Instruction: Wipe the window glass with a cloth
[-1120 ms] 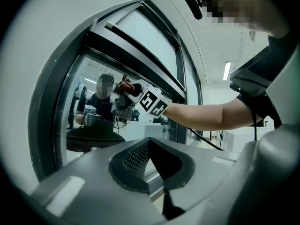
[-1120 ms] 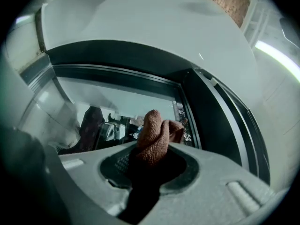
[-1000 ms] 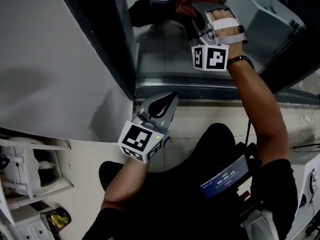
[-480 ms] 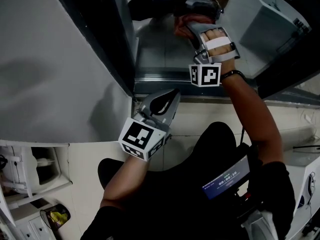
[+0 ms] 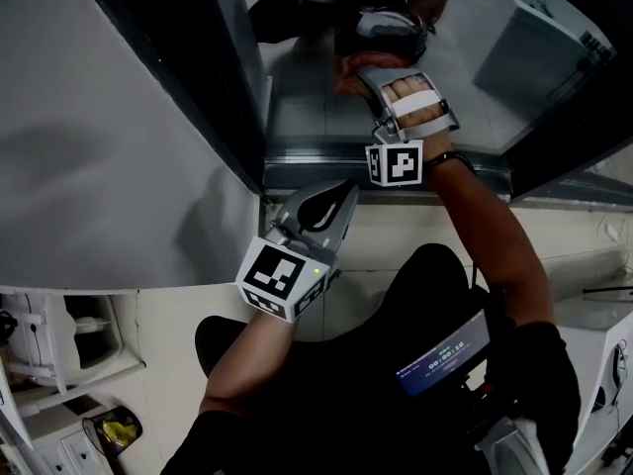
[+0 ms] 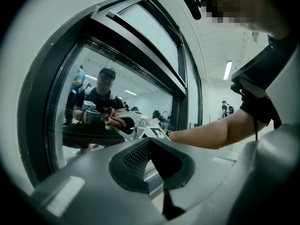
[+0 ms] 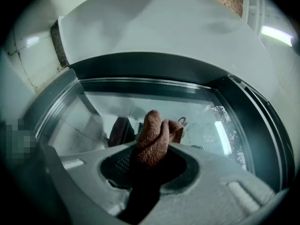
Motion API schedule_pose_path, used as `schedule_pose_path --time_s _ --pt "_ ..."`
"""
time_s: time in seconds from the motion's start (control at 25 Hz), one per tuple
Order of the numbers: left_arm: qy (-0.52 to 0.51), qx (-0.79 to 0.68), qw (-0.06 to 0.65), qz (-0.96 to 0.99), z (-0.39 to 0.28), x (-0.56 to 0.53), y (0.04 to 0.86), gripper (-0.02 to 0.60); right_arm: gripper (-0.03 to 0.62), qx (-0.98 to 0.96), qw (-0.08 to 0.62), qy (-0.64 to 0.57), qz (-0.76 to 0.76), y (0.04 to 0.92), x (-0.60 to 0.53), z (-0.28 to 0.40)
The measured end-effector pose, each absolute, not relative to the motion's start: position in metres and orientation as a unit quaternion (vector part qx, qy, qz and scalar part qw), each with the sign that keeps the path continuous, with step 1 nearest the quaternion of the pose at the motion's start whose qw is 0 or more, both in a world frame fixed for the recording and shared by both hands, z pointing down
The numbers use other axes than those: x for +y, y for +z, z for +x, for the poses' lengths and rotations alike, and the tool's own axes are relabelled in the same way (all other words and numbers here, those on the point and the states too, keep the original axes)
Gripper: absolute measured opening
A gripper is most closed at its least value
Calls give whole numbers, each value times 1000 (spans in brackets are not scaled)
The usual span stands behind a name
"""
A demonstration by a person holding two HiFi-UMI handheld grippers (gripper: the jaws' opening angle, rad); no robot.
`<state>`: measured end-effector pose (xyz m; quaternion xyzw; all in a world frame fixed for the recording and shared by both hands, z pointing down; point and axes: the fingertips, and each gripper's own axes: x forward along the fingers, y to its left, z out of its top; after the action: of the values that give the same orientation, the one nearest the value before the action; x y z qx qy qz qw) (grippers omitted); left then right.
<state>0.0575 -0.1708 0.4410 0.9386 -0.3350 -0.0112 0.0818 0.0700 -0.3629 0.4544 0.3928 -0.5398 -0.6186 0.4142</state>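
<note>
A reddish-brown knitted cloth (image 7: 154,137) is bunched between the jaws of my right gripper (image 7: 153,159), which is shut on it. In the head view this right gripper (image 5: 381,77) presses the cloth (image 5: 354,71) against the window glass (image 5: 316,97), low on the pane near the bottom frame. The left gripper view shows the cloth (image 6: 115,121) against the glass (image 6: 117,78), with a person's reflection behind it. My left gripper (image 5: 339,194) hangs below the sill, jaws shut and holding nothing, its tip close to the frame's lower left corner.
A dark window frame (image 5: 386,156) borders the pane, with a white wall (image 5: 99,117) to its left. White equipment (image 5: 59,334) sits at the lower left. A small lit screen (image 5: 445,349) hangs on the person's chest.
My right gripper has slid the cloth to the left and down the glass towards the bottom frame. The left gripper has stayed where it was.
</note>
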Motion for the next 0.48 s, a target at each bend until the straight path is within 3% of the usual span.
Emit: schedule_pose_path --time_s 0.48 --pt "-6 -338 82 937 57 -173 442 17 74 -563 437 -597 369 499 -363 72"
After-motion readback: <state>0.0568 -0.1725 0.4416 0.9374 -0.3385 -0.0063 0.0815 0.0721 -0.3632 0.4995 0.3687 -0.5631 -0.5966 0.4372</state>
